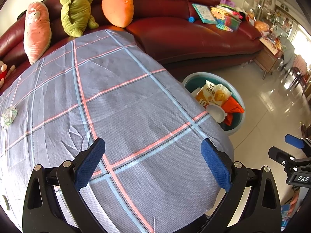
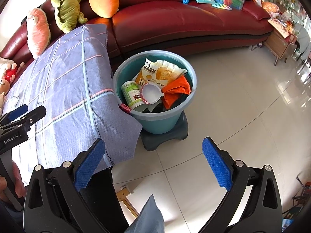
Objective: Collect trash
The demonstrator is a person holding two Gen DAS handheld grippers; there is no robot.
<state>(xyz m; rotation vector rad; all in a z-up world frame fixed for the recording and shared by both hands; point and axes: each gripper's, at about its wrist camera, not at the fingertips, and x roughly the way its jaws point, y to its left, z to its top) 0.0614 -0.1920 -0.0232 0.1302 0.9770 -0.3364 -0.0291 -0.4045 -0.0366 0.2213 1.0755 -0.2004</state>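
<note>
Trash fills the teal bucket (image 2: 155, 104) on the floor just right of the cloth-covered table (image 1: 120, 104): a snack bag (image 2: 161, 71), green-labelled can (image 2: 132, 94), white lid (image 2: 150, 94) and orange wrapper (image 2: 176, 90). Left gripper (image 1: 153, 164) hovers over the table, jaws apart, empty. Right gripper (image 2: 153, 164) hangs above the floor near the bucket, also spread and empty. One crumpled clear wrapper (image 1: 8, 115) lies at the table's far left.

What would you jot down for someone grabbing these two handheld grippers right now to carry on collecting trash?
Left gripper: jaws open, empty, over the checked tablecloth.
Right gripper: jaws open, empty, over the floor near the bucket.
Done: snack bag, green can, white lid and orange wrapper are in the bucket.
Left: one crumpled clear wrapper at the table's far left edge.
</note>
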